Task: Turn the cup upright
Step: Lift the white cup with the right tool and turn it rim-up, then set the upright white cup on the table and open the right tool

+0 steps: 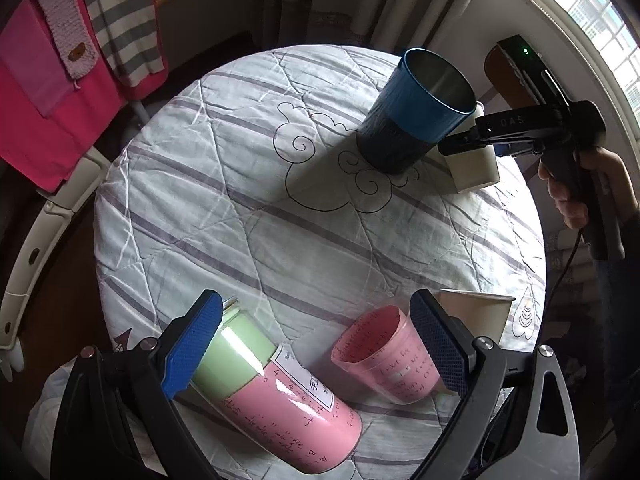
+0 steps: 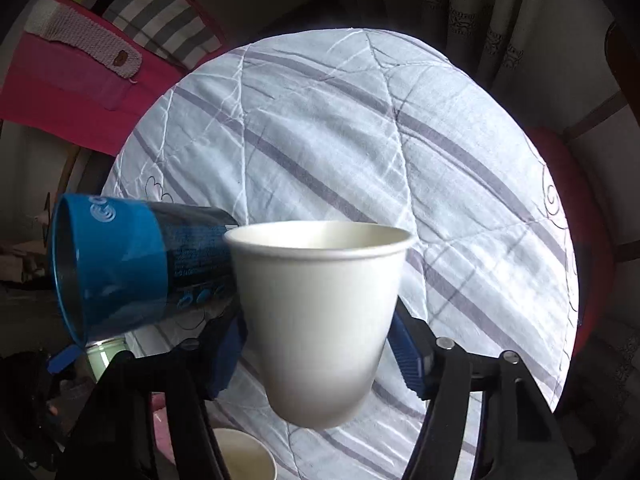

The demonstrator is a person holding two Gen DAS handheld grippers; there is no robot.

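My right gripper (image 2: 316, 344) is shut on a white paper cup (image 2: 320, 312), mouth up, held over the round table. In the left wrist view the same cup (image 1: 476, 168) sits at the far right between the black jaws of the right gripper (image 1: 460, 146), its base at or near the cloth. A blue cup (image 1: 416, 112) stands upright beside it, also seen in the right wrist view (image 2: 132, 264). My left gripper (image 1: 316, 348) is open and empty, over a pink translucent cup (image 1: 384, 354) and a green-and-pink bottle (image 1: 272, 392) lying on its side.
The round table has a striped quilted cloth (image 1: 280, 208). Another paper cup (image 1: 480, 312) stands at the near right edge. Pink and striped cloths (image 1: 72, 80) hang to the left. Curtains and a window (image 1: 592, 12) are behind.
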